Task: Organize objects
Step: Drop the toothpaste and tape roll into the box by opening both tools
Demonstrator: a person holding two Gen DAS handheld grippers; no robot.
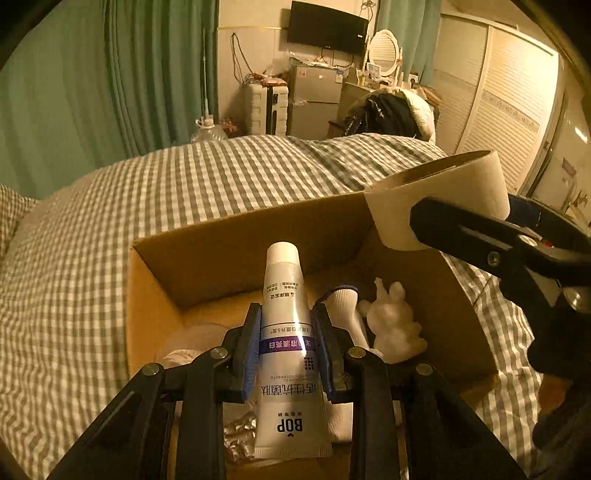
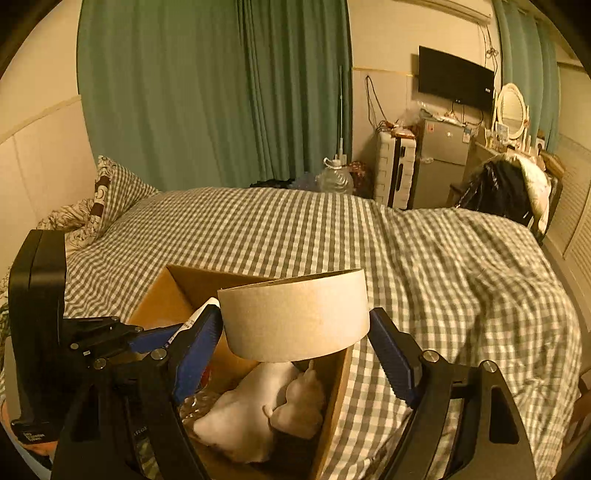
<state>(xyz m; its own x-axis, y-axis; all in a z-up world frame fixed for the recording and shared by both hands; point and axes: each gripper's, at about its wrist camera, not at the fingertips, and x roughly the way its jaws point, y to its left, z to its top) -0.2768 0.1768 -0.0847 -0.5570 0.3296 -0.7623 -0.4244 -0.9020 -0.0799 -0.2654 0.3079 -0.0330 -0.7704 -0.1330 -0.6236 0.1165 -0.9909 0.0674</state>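
Left gripper [image 1: 284, 347] pinches the tube [image 1: 286, 354], long axis pointing far, cap over the box [image 1: 155, 295] directly below; right gripper [image 2: 295, 354] clamps the tape roll [image 2: 295, 314] above the box's right side.

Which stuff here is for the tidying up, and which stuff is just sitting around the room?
For the tidying:
toothpaste tube in the left gripper
tape roll in the right gripper
cardboard box
sock and white toy inside the box

Just sitting around:
TV
fridge
water jug
curtain
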